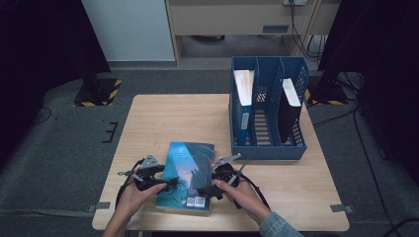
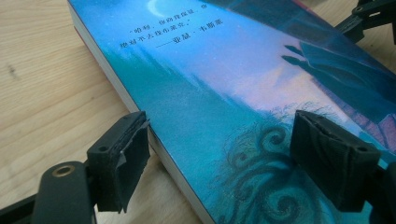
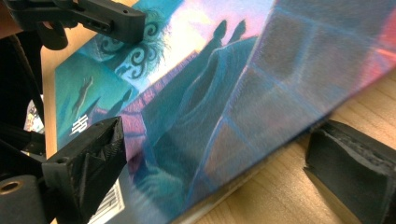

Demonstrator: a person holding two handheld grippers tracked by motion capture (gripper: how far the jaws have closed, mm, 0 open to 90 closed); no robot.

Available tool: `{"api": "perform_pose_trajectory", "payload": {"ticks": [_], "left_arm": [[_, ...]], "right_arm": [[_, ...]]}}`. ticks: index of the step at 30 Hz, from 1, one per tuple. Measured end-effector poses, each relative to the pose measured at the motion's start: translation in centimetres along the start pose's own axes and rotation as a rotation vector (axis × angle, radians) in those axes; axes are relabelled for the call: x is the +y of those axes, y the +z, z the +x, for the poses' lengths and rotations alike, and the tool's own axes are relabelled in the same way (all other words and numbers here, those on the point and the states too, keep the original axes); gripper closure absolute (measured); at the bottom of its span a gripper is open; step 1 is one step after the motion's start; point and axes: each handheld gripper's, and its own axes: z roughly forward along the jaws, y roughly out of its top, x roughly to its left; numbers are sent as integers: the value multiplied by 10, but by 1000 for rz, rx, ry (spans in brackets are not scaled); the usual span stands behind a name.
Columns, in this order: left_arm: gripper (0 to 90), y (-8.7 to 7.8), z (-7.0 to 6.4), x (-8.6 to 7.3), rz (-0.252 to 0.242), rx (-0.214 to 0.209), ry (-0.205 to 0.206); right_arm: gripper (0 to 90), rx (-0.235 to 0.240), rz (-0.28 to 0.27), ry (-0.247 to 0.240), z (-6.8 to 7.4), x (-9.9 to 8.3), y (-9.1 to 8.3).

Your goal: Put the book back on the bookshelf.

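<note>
Left claw (image 2: 219, 154) open, straddling book (image 2: 224, 93) edge; right claw (image 3: 215, 172) open astride opposite edge, on table (image 2: 42, 88).

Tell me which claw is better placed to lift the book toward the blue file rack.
Right, probably. The right claw straddles the book edge nearest the blue file rack, jaws open above and below it. The left claw spans the far edge, away from the rack.

Dim high view, dark edges, gripper views brighter, softly blurred up close
</note>
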Motion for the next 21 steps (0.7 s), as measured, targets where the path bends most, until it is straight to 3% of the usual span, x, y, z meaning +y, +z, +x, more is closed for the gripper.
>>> {"api": "perform_pose_trajectory", "payload": {"ticks": [5,9,13,21], "left_arm": [[195,3,-3,3,0,7,3],[196,1,-5,3,7,25,27],[198,-2,-4,3,14,37,35],[201,-3,-4,2,12,42,34]], "right_arm": [[93,-2,-47,35,-5,-1,0],[130,-22,-49,33,-4,-1,-1],[228,-56,-100,17,2,5,-9],[245,-62,-77,13,8,18,4]]}}
